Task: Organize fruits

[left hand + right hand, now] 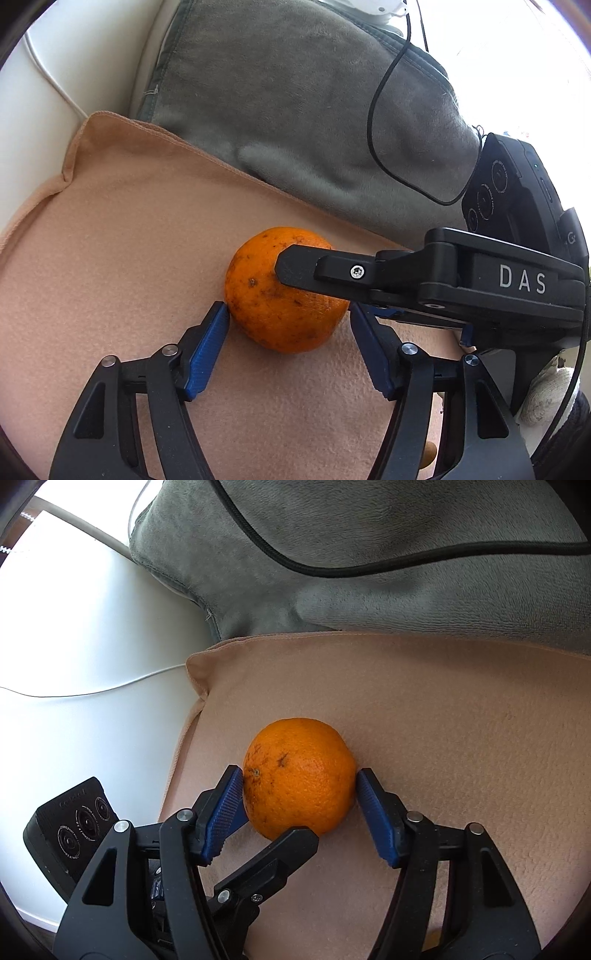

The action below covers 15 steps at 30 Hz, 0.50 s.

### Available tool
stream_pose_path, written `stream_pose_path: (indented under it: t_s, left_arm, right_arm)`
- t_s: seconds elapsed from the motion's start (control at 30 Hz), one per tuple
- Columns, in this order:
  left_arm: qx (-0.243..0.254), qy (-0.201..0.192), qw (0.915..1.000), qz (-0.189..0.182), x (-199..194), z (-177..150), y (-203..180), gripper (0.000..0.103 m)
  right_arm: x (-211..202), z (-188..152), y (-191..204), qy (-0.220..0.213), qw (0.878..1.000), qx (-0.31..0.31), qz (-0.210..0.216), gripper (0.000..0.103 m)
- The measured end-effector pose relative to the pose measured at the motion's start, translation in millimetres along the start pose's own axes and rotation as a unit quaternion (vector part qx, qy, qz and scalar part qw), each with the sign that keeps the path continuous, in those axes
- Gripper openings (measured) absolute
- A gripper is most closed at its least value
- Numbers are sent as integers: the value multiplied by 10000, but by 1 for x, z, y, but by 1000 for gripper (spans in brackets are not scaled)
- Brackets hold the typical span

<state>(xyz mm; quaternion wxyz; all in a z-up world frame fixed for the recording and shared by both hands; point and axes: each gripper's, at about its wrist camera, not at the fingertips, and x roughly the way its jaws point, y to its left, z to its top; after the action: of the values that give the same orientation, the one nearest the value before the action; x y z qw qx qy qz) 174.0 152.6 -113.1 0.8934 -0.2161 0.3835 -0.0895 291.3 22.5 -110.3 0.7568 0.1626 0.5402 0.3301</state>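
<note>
Blue-padded left gripper (288, 314) sits nearest, pinching the orange (266, 306) — both pads touch its sides. Right gripper (300, 788) clamps the same orange (299, 775) crosswise, pads pressed on either flank; in the left wrist view one black finger (295, 267) of it lies across the fruit's top. Orange rests on the peach cloth (110, 240). Beyond it — grey cushion (295, 110) with a black cable (373, 122) draped over, white surface (74, 627) at the side.
</note>
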Motion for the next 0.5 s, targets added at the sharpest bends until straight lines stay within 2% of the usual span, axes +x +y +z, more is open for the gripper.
stream_pose_path:
  t_s: [0.2, 0.5]
  left_arm:
    - [54, -66, 9999, 67, -5, -1, -6, 67]
    - [185, -192, 9996, -26, -13, -1, -31, 67]
  right_arm:
    - [-7, -4, 2, -31, 9999, -98, 3, 66]
    - [-35, -11, 3, -268, 9993, -263, -72, 66]
